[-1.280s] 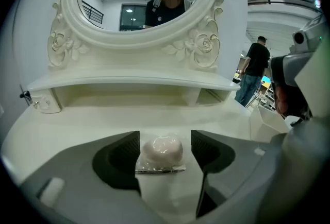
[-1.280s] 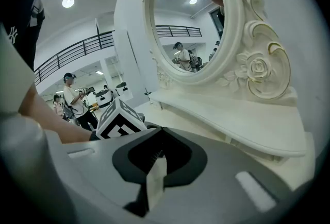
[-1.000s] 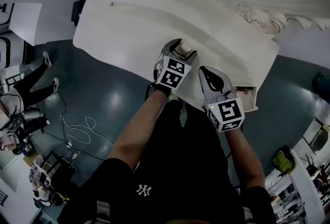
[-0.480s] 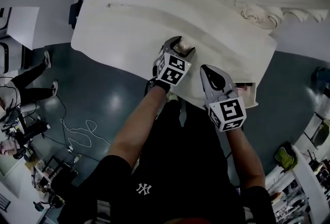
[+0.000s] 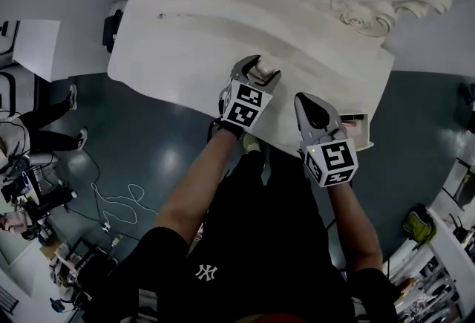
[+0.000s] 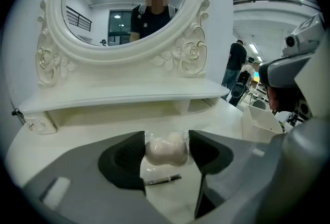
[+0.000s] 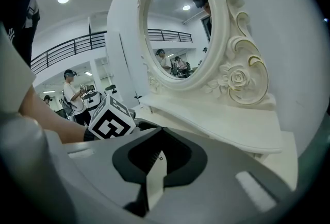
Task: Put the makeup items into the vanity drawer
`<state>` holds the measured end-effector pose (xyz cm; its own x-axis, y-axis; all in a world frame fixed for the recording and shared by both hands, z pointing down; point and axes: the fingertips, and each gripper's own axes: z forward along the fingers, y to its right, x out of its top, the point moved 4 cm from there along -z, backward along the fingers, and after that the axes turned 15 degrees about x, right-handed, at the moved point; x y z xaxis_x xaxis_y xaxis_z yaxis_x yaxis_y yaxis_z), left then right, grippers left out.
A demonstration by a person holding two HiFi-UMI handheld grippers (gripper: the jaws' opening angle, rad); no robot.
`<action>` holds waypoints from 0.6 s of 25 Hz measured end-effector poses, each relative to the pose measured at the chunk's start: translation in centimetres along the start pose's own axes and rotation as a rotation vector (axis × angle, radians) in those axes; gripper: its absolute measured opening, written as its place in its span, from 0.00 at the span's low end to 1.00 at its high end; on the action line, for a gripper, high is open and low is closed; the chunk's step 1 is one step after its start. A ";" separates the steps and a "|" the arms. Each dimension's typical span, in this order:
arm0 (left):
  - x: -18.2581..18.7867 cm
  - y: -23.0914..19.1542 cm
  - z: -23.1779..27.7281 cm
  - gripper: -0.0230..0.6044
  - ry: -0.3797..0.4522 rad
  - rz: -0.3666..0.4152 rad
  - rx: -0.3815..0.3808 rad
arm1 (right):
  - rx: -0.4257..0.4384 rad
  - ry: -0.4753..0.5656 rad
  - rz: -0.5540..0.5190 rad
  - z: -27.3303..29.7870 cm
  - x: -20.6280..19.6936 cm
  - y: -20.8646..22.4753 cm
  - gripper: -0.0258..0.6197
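Observation:
A pale pink makeup sponge in clear wrap (image 6: 166, 149) sits between the jaws of my left gripper (image 6: 166, 156), which is shut on it just above the white vanity top (image 6: 93, 125). In the head view the same sponge (image 5: 265, 71) shows at the left gripper (image 5: 260, 67) near the table's front middle. Under the sponge a thin dark stick-like item (image 6: 163, 180) lies on the top. To its right, my right gripper (image 5: 310, 108) is shut with nothing held (image 7: 156, 160). The open drawer (image 5: 356, 130) juts out at the vanity's front right; its white wall (image 6: 262, 121) shows past the left jaw.
An oval mirror in a carved white frame (image 6: 124, 58) stands on a raised shelf (image 6: 118, 98) at the back of the vanity. The left gripper's marker cube (image 7: 111, 118) is close beside the right gripper. People and equipment stand on the floor at the left (image 5: 30, 165).
Both grippers stay almost where they were over the vanity's front; the left one keeps hold of the sponge. Only the head view shifts slightly.

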<state>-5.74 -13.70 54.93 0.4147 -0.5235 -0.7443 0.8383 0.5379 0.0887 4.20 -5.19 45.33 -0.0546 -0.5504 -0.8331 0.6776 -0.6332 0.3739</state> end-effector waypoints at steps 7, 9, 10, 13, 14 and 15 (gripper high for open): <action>1.5 0.7 -2.5 0.47 0.049 0.009 -0.027 | -0.032 0.024 -0.016 -1.0 0.5 -1.0 0.08; 1.9 1.1 -3.2 0.47 0.062 0.019 -0.037 | -0.043 0.033 -0.018 -1.4 0.6 -1.3 0.08; 2.1 1.3 -3.6 0.47 0.068 0.024 -0.042 | -0.048 0.036 -0.020 -1.6 0.6 -1.5 0.08; 2.5 1.9 -4.6 0.47 0.087 0.036 -0.059 | -0.068 0.047 -0.023 -2.3 0.5 -1.9 0.08; 2.6 2.2 -5.0 0.47 0.094 0.041 -0.065 | -0.076 0.051 -0.025 -2.6 0.5 -2.0 0.08; 2.7 2.5 -5.3 0.47 0.100 0.046 -0.071 | -0.084 0.055 -0.026 -2.9 0.6 -2.2 0.08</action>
<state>-4.42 -10.32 49.61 0.4113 -0.4306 -0.8034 0.7906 0.6072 0.0793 4.81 -2.56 42.88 -0.0346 -0.5022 -0.8640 0.7355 -0.5982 0.3183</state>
